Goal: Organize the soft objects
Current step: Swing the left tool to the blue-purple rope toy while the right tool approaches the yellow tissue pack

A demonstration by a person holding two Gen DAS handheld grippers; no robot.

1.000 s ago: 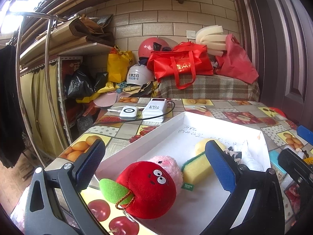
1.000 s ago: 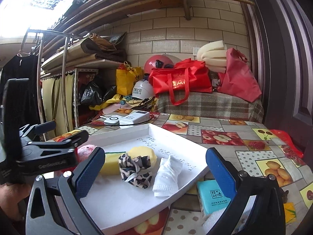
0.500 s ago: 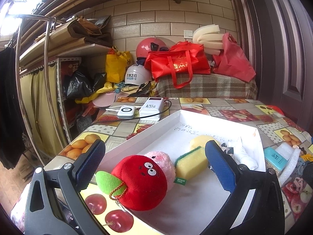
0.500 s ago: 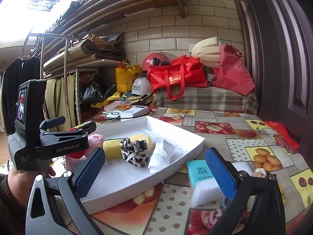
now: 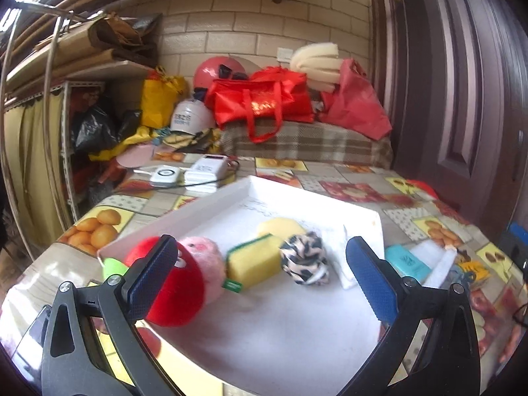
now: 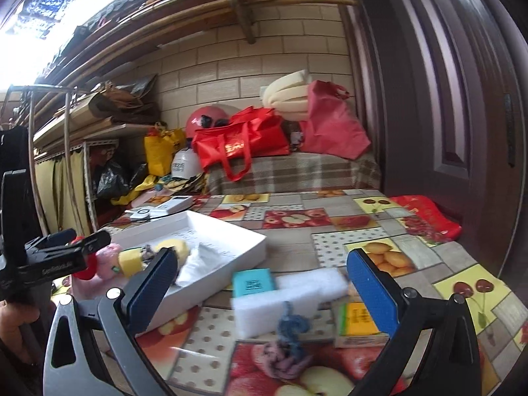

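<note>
While both tools hung empty, the white tray on the tabletop already held the red plush, pink plush, yellow sponge, patterned scrunchie and a white cloth. Right tool had jaws spread wide over the tabletop's near edge, just outside the tray's right side. There lay a white foam block, teal pad, knitted yarn piece and yellow box. Left tool was also wide, over the tray. Likely next: foam block. Best to straddle its short width, squeeze lightly, lift clear of the tray wall and drop into bare floor.
</note>
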